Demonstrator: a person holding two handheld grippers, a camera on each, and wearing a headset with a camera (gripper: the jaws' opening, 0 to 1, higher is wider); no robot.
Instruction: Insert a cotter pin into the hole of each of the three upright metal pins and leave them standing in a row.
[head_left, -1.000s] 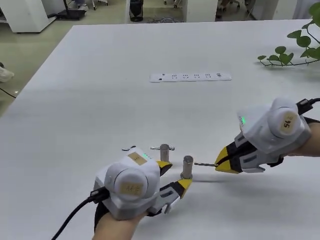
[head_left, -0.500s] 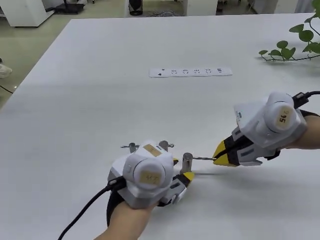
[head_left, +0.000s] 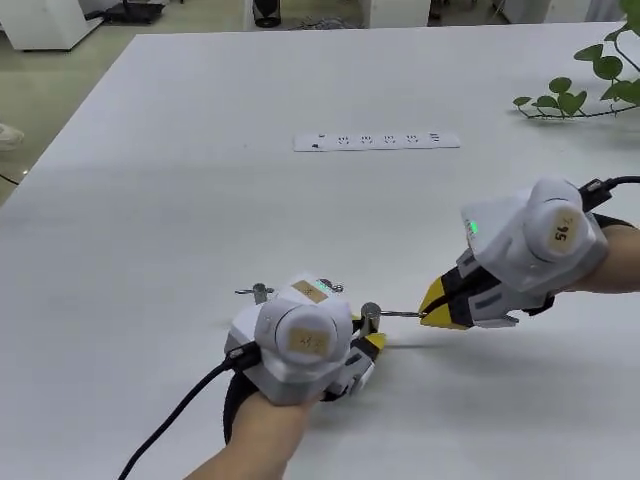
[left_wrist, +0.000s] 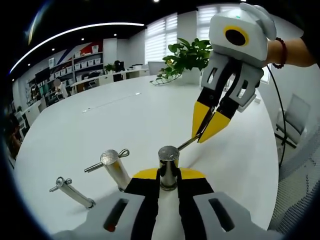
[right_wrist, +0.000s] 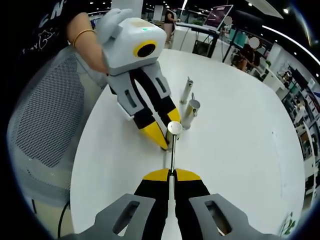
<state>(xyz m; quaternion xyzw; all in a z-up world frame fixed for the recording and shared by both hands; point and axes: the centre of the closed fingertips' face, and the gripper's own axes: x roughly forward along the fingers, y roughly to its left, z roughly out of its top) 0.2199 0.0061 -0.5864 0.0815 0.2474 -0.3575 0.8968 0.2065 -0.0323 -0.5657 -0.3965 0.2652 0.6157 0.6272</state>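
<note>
Jaws of left gripper have closed on metal pin.

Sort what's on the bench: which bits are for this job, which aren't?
Job: left gripper clamping the short grey metal pin; right gripper holding the thin wire cotter pin at it; two more grey metal pins, each with a cotter pin through.
Lying about: white power strip; green leafy plant.

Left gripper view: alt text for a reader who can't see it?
The left gripper clamps an upright metal pin while the right gripper, at upper right, holds a cotter pin at its head. Left of it on the white table, a second pin and a third pin carry cotter pins.
</note>
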